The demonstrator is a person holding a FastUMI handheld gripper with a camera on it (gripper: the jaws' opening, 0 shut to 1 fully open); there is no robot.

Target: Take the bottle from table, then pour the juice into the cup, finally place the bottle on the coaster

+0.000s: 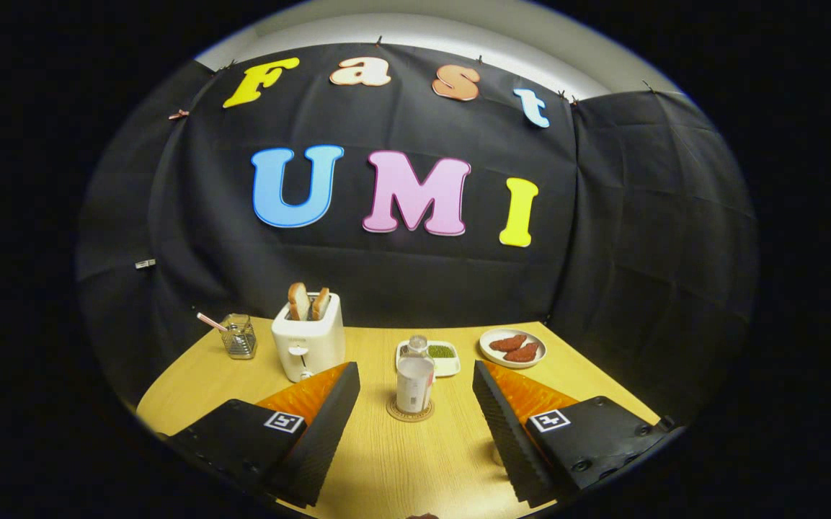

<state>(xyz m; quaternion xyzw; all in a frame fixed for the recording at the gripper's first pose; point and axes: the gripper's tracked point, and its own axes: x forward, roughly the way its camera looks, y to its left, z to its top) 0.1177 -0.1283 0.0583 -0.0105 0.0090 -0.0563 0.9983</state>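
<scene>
Wide-spread, the gripper (415,393) holds nothing, its fingers flanking the clear plastic bottle (414,378) upright on a round cork coaster (410,413) mid-table (386,461).

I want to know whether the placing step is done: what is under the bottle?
The bottle stands upright on a round coaster, whose rim shows around its base; the coaster's middle is covered. The gripper is open, its jaws apart on either side of the bottle, not touching it.

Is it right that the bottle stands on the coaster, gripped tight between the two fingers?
Not quite. The gripper view shows the bottle upright on the coaster, but the gripper is open: its fingers stand wide apart on either side, touching nothing.
</scene>
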